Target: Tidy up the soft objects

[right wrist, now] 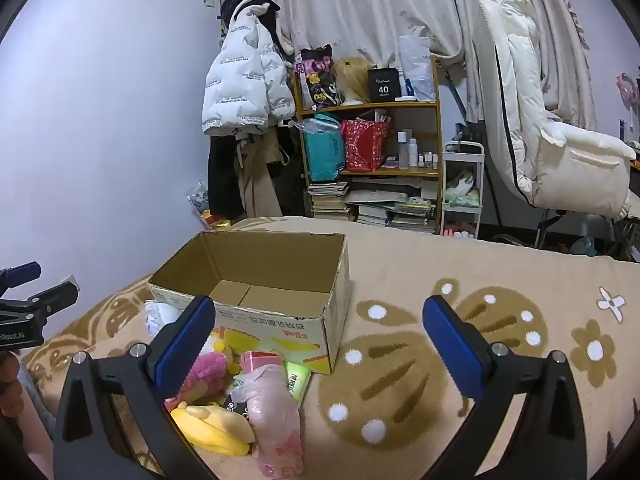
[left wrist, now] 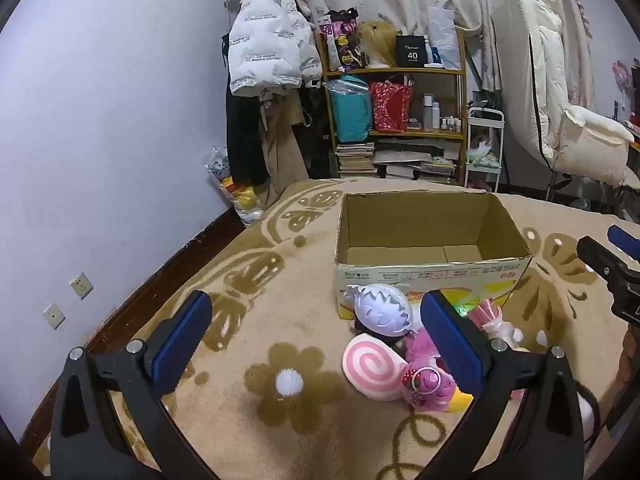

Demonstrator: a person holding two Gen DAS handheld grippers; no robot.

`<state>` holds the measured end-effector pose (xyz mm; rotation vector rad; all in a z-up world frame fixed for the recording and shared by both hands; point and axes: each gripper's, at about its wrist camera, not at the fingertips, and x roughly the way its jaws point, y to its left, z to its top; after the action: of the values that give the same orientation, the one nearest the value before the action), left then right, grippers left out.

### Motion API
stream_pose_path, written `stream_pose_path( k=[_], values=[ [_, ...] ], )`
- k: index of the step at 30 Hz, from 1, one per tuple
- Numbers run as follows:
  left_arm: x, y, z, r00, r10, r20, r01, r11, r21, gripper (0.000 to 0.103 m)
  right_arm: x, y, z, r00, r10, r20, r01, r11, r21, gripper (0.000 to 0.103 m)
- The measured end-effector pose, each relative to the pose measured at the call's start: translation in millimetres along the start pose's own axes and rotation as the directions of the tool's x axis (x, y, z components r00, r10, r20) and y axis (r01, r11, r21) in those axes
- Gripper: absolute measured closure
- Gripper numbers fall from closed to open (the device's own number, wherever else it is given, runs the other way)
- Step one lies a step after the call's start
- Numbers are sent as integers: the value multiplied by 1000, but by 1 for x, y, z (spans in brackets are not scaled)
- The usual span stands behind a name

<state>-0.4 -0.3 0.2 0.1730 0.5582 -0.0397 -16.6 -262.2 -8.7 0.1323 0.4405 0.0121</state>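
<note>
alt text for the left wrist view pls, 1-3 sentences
An open, empty brown cardboard box stands on a beige flowered blanket, with a pile of plush toys in front of it, including a pink-and-white swirl cushion and a white-haired doll. The left claw is open above the blanket, holding nothing.

Cardboard box (left wrist: 424,236), open, empty, on patterned blanket (left wrist: 240,320). Just before box's front wall: white-haired doll (left wrist: 382,310), pink swirl plush (left wrist: 370,366), pink toy (left wrist: 426,380), pink bag (left wrist: 490,314), heaped touching. Left gripper (left wrist: 316,348), jaws wide apart, nothing held, nearer than box. Right gripper (left wrist: 616,256) right of box.
</note>
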Motion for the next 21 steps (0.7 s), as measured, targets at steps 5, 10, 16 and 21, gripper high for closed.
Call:
stream_pose_path(
  k=[5,10,16,21],
  values=[
    [4,0,2,1000,-14,-16,14,1000,-6,0,1,1,-1,1000,-3,0,3,1000,-7,0],
    [6,4,-1,1000,-8,-8,8,1000,-6,0,0,2,-1,1000,-4,2,4,1000,-12,0],
    [1,-1,-2,1000,4,3,-4,1000,0,0,1,2,0,1000,-18,-7,18,1000,-11,0],
    [0,0,-2,1000,5,9,-5,1000,-3,0,1,-4,-3,1000,-15,-7,15,1000,-10,0]
  ],
)
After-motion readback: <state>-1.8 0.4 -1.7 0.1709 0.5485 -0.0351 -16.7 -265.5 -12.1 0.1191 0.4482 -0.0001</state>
